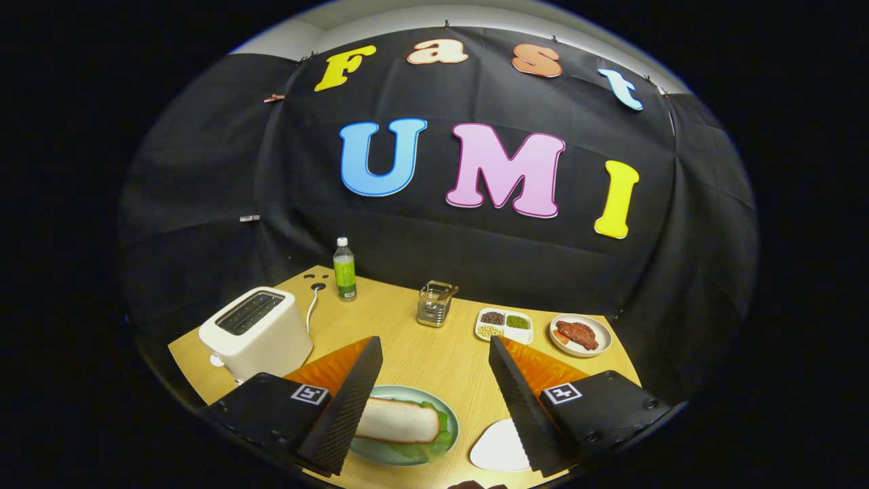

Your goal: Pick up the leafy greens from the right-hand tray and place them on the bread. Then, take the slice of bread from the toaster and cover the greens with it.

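Note:
My gripper [434, 353] stands open above the wooden table [414, 353], with nothing between its fingers. Below, close to the left finger [346, 401], a pale green plate [380, 454] holds a slice of bread [400, 421] lying on top of leafy greens [434, 445], whose edges stick out from under it. A white tray [499, 449] sits by the right finger [519, 401], bare where I can see it. The white toaster [256, 333] stands to the left beyond the left finger; I see no bread in its dark slots.
Beyond the fingers stand a green bottle [345, 270], a metal holder [436, 303], a white divided dish [504, 324] of beans and a round plate [580, 335] with meat. The toaster's cord [312, 305] runs to the table's back edge.

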